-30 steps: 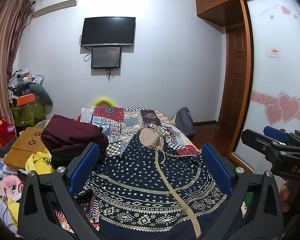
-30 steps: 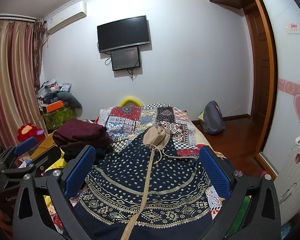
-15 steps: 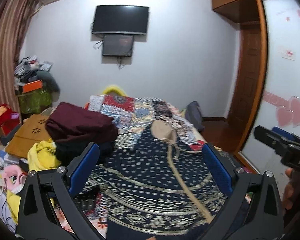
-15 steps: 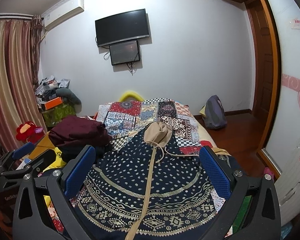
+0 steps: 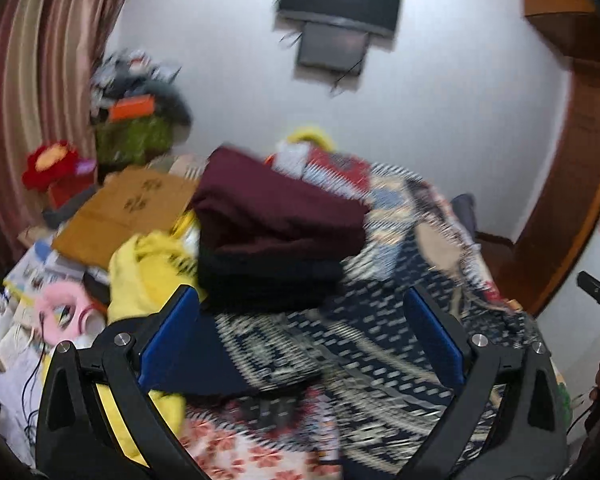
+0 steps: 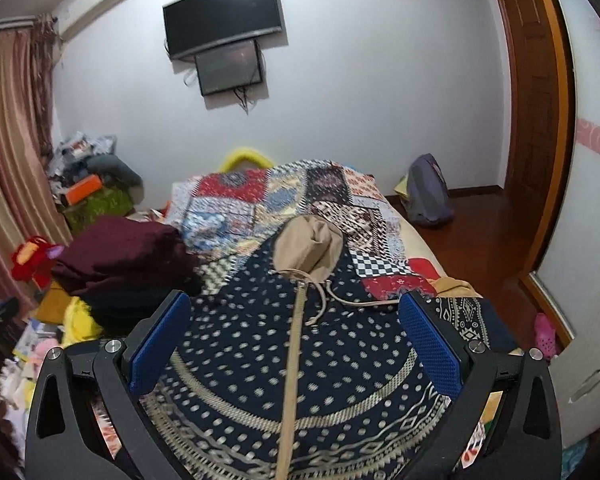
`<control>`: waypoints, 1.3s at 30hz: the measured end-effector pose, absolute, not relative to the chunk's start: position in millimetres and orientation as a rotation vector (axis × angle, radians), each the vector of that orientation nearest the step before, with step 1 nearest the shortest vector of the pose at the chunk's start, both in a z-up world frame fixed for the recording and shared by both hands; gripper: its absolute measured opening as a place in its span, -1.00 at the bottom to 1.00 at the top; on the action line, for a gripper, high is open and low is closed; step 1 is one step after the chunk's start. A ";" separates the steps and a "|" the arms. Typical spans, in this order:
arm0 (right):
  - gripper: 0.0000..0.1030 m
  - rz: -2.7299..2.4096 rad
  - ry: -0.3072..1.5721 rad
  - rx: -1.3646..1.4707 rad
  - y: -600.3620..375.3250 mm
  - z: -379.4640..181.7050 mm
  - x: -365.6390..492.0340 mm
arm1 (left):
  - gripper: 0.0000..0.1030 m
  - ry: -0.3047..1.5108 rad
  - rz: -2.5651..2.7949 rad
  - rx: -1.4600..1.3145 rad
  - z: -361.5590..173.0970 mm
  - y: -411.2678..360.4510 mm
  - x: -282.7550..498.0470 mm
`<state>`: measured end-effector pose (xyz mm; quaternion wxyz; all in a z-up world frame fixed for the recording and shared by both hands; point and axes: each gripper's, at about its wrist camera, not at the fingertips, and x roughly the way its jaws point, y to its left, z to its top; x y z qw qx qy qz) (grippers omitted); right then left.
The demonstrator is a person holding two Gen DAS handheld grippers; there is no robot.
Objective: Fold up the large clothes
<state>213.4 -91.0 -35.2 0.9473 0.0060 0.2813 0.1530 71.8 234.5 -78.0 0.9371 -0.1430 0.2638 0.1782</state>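
The left claw, jaws wide apart, hangs over the blurred navy patterned garment.

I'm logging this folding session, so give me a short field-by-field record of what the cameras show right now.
garment: navy patterned hooded garment spread flat on the bed, tan hood at the far end
zipper: tan strip running down the middle
bed cover: patchwork quilt under the garment
folded stack: maroon clothes on the left beside the garment
left hand-held gripper: open, holding nothing, view blurred
right hand-held gripper: open, above the garment, holding nothing
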 end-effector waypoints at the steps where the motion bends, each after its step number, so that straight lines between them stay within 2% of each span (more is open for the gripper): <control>1: 1.00 0.310 0.584 0.010 -89.0 -39.6 220.6 | 1.00 0.568 0.386 -0.314 -87.7 251.4 71.8; 4: 1.00 0.317 0.629 0.010 -81.6 -53.2 239.4 | 1.00 0.629 0.417 -0.389 -114.0 289.0 68.1; 10: 1.00 0.325 0.774 -0.055 -64.7 -91.0 274.3 | 1.00 0.764 0.389 -0.705 -188.7 364.1 50.5; 17: 1.00 0.327 0.896 -0.061 -58.5 -120.9 285.4 | 0.96 0.809 0.449 -0.993 -265.5 415.7 19.5; 19: 1.00 0.330 0.927 -0.057 -56.8 -127.4 288.5 | 0.88 0.800 0.465 -1.083 -283.3 427.2 11.9; 21: 1.00 0.327 0.947 -0.054 -56.2 -132.6 291.2 | 0.68 0.795 0.480 -1.137 -296.0 436.9 6.6; 23: 1.00 0.321 0.963 -0.049 -56.3 -137.1 293.4 | 0.59 0.777 0.500 -1.158 -305.2 444.9 4.6; 28: 1.00 0.309 0.995 -0.033 -59.7 -143.2 295.8 | 0.12 0.771 0.617 -1.082 -302.7 450.7 9.1; 30: 1.00 0.305 0.996 -0.029 -60.8 -142.8 295.1 | -0.24 0.792 0.703 -0.982 -295.1 446.5 13.5; 31: 1.00 0.305 0.996 -0.025 -62.4 -141.8 294.3 | -0.32 0.803 0.724 -0.948 -295.7 446.9 15.0; 33: 1.00 0.306 0.997 -0.016 -64.2 -140.2 293.0 | -0.70 0.822 0.785 -0.845 -286.5 439.5 19.7; 36: 1.00 0.311 0.996 0.005 -68.2 -137.2 290.8 | -0.92 0.815 0.813 -0.726 -270.1 430.3 23.0; 39: 1.00 0.322 0.991 0.027 -72.7 -132.8 288.0 | -0.95 0.763 0.790 -0.619 -237.2 414.0 31.8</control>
